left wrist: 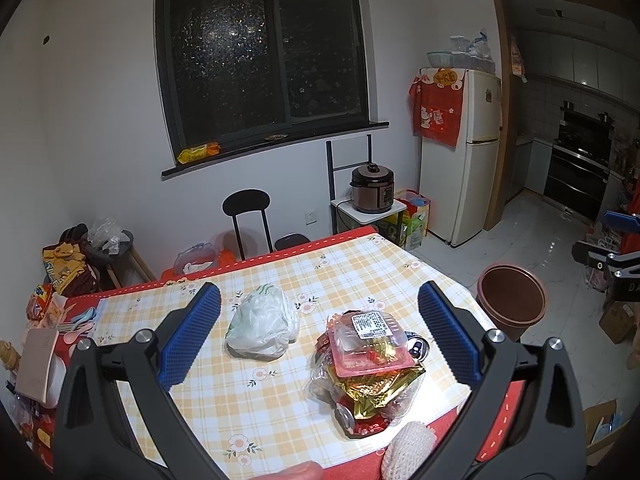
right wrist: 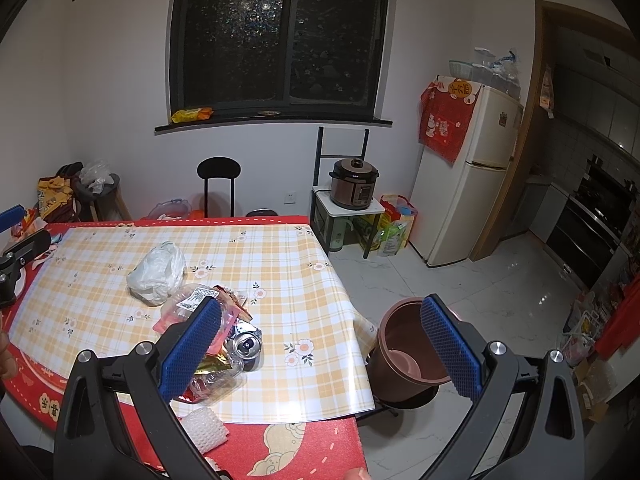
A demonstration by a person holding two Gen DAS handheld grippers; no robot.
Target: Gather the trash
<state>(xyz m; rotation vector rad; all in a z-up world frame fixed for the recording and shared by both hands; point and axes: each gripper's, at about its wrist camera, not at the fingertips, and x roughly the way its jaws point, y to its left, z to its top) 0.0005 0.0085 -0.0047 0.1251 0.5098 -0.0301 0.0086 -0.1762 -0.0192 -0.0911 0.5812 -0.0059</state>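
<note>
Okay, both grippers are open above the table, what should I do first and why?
Probably lower the left gripper onto the clear plastic box topping the trash pile: both grippers are open and empty, and the brown bin stands just off the table's right edge.

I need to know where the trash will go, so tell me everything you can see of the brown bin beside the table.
The brown bin is a round, plastic-looking bucket, open-topped with a raised rim. It stands upright on the pale tiled floor just off the table's corner, below the overhanging checked cloth. Something pale lies at its bottom. Nothing grips it.
</note>
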